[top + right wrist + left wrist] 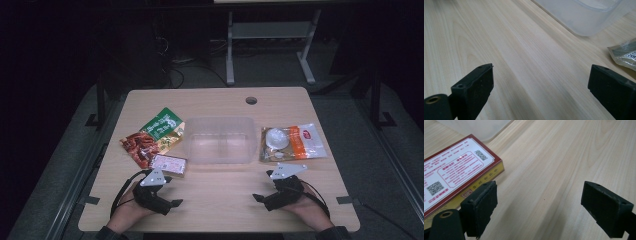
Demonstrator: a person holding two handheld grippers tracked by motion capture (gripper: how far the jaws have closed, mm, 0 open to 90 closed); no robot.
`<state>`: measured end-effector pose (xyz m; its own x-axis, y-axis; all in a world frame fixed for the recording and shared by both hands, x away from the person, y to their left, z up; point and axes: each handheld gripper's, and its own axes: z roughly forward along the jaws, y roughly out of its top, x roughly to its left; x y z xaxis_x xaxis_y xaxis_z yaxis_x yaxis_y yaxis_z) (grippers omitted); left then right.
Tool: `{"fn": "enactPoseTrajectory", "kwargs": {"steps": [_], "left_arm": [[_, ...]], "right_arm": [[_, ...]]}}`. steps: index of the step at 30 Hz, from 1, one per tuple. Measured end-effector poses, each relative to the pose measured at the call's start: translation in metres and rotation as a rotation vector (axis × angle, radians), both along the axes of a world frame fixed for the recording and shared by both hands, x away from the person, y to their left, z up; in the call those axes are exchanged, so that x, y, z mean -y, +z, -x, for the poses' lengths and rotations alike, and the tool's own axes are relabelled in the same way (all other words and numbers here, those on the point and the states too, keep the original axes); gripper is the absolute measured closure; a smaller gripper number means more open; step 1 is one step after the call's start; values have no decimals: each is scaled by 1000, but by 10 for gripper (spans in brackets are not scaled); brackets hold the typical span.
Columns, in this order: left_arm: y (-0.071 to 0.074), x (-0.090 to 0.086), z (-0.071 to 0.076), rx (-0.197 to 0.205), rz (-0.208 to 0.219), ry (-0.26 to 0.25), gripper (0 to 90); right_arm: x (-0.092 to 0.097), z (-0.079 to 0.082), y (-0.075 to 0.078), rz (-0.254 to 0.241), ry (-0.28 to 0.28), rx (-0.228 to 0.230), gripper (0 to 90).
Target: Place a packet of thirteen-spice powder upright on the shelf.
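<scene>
1. High view: wooden table [220, 195] w/ a clear plastic tub [218, 140] at centre. Left of tub: a green packet [162, 124], a red snack packet [140, 145] partly under it, and a small flat box [168, 165] nearest the person. Right of tub: an orange-and-clear packet [292, 142]. Left hand [131, 207] and right hand [308, 206] come in from the bottom edge, both low on the near part of the table, each w/ a gripper; left gripper [172, 203] and right gripper [259, 198] point inward toward each other, well apart.
2. Left gripper view: gripper [546, 202] low over bare tabletop, jaws spread wide, nothing btwn them. The box [456, 172] lies just beside the left jaw; can't tell if touching. Tub corner [477, 127] at top.
3. Right gripper view: gripper [541, 85] low over wood, jaws spread wide, nothing held. Tub [586, 15] top right; packet edge [625, 53] at far right.
</scene>
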<state>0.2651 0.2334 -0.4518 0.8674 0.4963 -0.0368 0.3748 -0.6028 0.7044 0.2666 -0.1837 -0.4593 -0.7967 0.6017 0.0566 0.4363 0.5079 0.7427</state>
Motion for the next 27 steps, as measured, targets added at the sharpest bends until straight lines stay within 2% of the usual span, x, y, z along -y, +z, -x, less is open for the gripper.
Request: {"fn": "enactPoseTrajectory", "kwargs": {"steps": [7, 11, 13, 14, 15, 19, 21, 22, 24, 27], "left_arm": [[3, -7, -1, -8, 10, 34, 145], [6, -16, -3, -3, 10, 61, 195], [8, -21, -5, -9, 21, 78, 223], [10, -26, -6, -12, 37, 102, 233], [10, -26, -6, -12, 37, 102, 247], [16, -36, -10, -5, 52, 149, 333], [21, -44, -15, 17, 30, 175, 386], [23, -46, -17, 20, 32, 192, 414], [25, -49, -20, 21, 30, 201, 502], [33, -60, -33, 35, 35, 256, 636]], "right_arm": [[1, -1, 0, 3, -9, -11, 67], [0, -1, 0, 3, 6, -10, 68], [-1, -1, 0, 1, 6, -17, 68], [-1, -1, 0, 1, 5, -22, 68], [-1, -1, 0, -1, 1, -25, 68], [0, -1, 1, -11, -2, -23, 68], [-1, -1, 0, -9, -2, -32, 68], [-1, -1, 0, -5, -1, -31, 69], [-1, -1, 0, -6, 4, -32, 68], [-2, -1, 0, -6, 7, -29, 69]]}}
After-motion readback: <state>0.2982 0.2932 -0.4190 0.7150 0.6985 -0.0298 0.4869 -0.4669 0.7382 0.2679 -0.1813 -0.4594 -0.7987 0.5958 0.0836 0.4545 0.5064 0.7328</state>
